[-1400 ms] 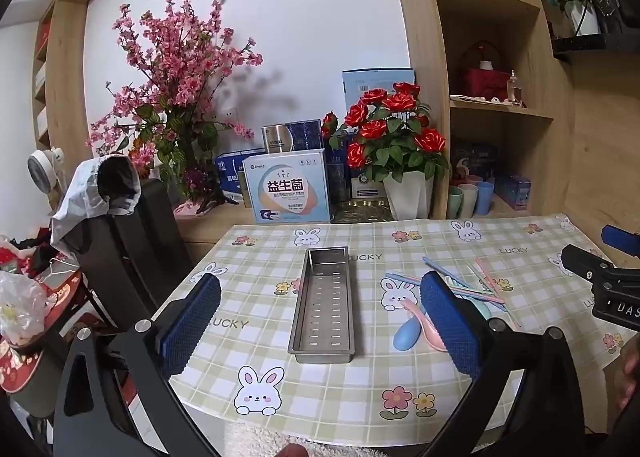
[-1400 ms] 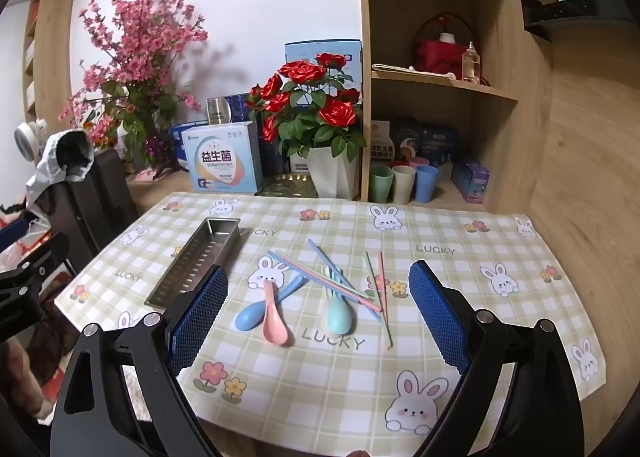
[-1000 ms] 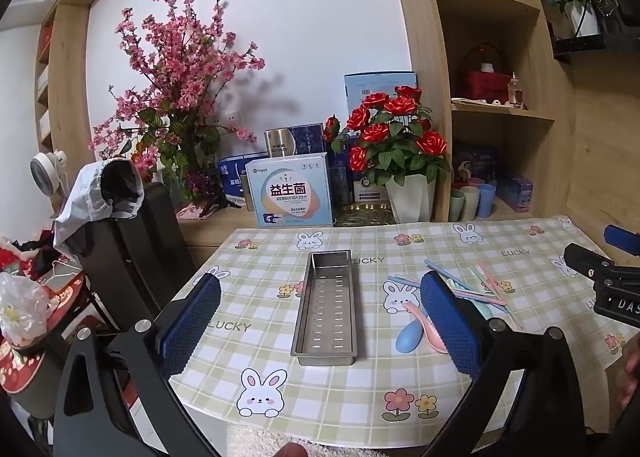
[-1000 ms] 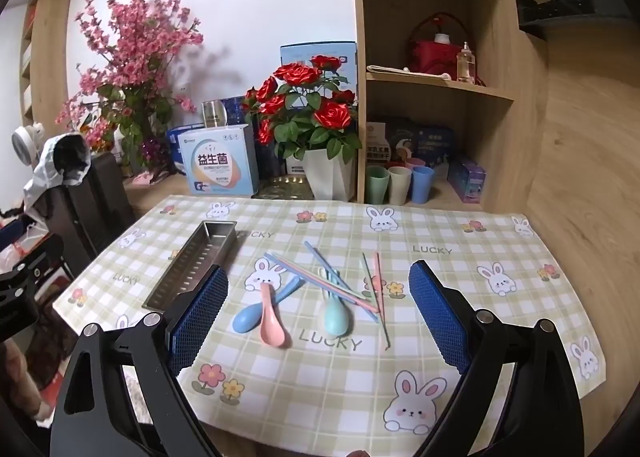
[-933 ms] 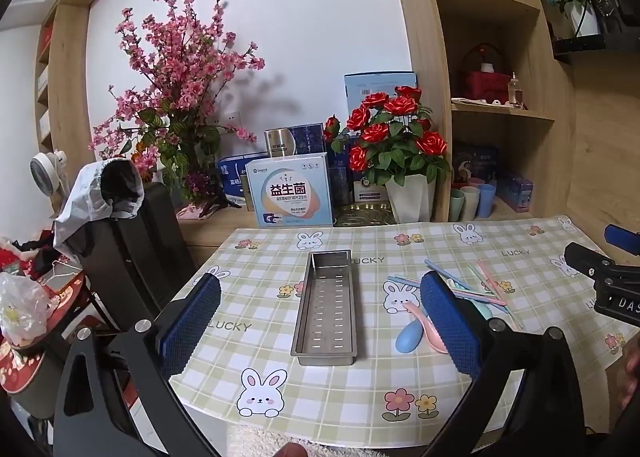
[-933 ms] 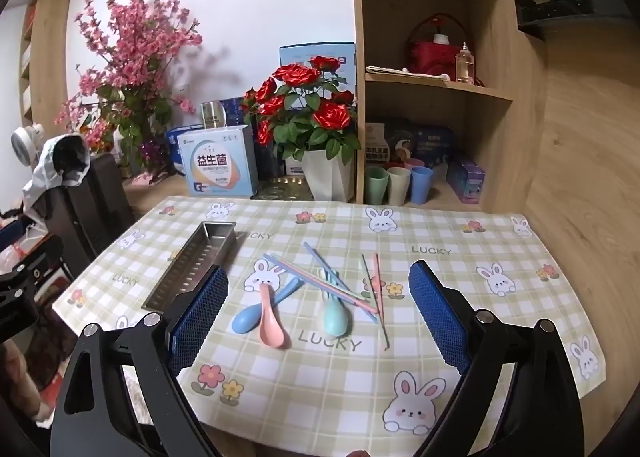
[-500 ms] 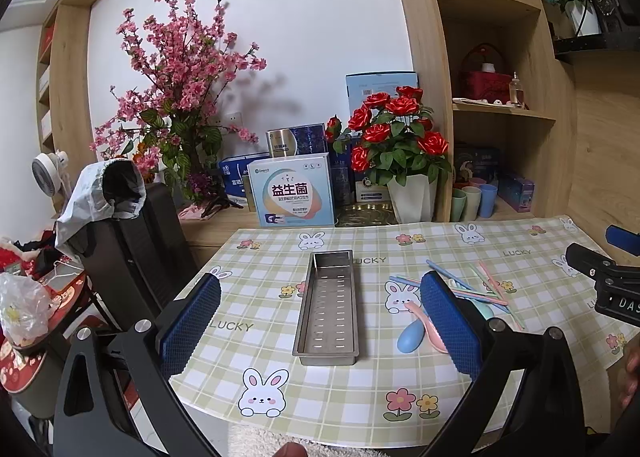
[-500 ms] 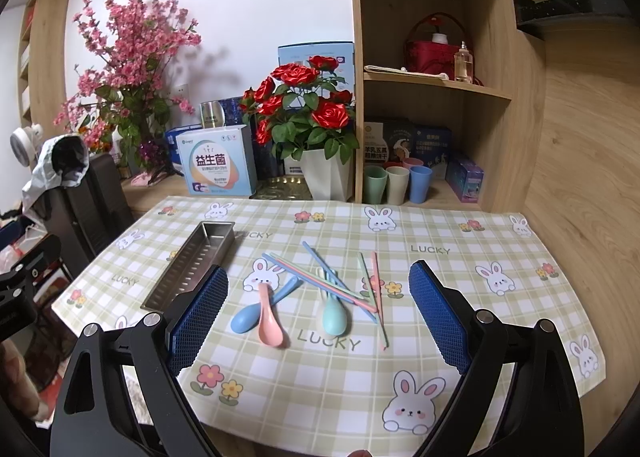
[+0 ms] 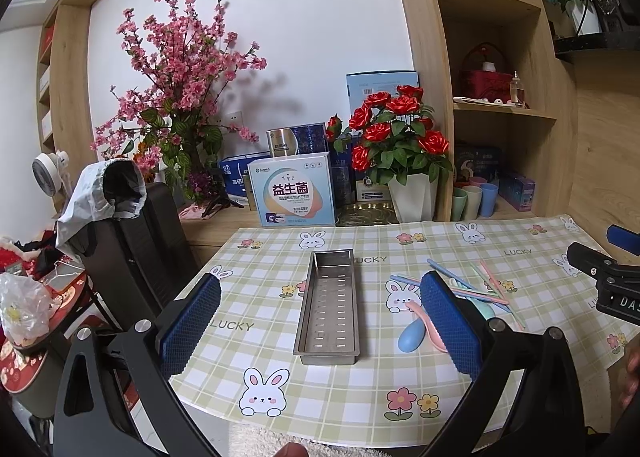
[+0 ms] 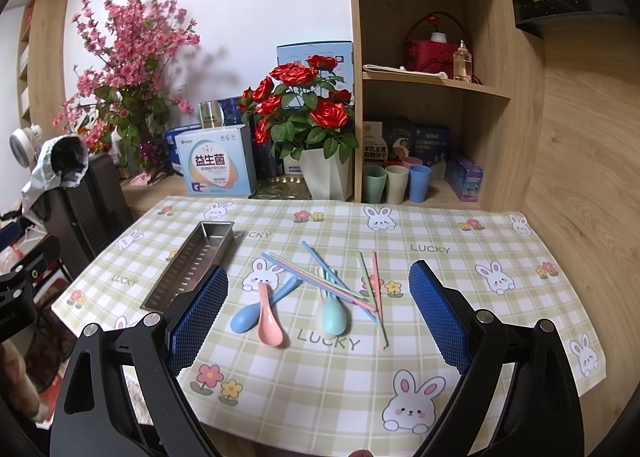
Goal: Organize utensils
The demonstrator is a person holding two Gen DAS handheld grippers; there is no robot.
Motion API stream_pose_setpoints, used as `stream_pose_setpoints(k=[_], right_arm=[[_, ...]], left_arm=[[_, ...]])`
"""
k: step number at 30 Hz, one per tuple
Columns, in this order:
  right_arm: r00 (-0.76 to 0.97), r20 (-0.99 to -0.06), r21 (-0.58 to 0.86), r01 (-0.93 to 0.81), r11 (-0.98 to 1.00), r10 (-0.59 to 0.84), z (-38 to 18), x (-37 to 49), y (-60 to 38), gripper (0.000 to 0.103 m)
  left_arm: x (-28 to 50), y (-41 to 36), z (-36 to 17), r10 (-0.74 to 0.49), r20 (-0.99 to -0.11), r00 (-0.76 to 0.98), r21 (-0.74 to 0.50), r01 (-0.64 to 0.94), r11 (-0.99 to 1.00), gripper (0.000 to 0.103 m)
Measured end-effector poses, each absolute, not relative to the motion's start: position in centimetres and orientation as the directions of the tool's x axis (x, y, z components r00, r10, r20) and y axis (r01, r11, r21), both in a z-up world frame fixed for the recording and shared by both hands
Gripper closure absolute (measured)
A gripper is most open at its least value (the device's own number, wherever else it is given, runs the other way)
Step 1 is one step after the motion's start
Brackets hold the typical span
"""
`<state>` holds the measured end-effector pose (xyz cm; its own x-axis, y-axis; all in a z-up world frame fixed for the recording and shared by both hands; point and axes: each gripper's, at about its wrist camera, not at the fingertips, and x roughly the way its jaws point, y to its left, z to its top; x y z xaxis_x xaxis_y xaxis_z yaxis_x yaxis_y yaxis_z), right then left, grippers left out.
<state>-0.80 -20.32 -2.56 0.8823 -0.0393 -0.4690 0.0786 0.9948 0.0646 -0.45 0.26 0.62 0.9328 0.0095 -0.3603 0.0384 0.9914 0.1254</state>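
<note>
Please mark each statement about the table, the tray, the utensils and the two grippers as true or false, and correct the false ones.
1. The metal tray is empty. True.
2. The pink spoon lies inside the tray. False: it lies on the tablecloth beside the blue spoon.
3. The right gripper is open. True.
4. The left gripper holds a chopstick. False: it is open and holds nothing.
</note>
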Motion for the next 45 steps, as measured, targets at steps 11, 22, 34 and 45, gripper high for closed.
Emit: stream_pose_setpoints(k=[11,22,34,45], right_arm=[[0.883,-0.468,0.066,0.079,0.995,-0.039,-2.5,-0.8,-20.3,0.014],[0.883,-0.468,0.066,0.079,0.995,-0.039,-2.5,-0.9,-20.3,0.014],[0.882,-0.47,0.07,0.077,0.995,-0.035,-2.5,-0.9,-20.4,0.014],[0.88,-0.473,0.071,0.08,0.994,-0.037,-2.6,-1.0,-20.5,0.014]], left_arm=[[-0.4,0.2,0.5,0.01,-0.36,0.933,0.126,0.038,0.991,0.005],[-0.3,0.7,0.7,0.01,-0.358,0.934,0.127,0.038,0.991,0.005],[-0.3,0.6,0.7,0.011,-0.359,0.933,0.128,0.038,0.991,0.005],[-0.5,1.3,0.7,0.012,-0.36,0.933,0.125,0.036,0.991,0.005]])
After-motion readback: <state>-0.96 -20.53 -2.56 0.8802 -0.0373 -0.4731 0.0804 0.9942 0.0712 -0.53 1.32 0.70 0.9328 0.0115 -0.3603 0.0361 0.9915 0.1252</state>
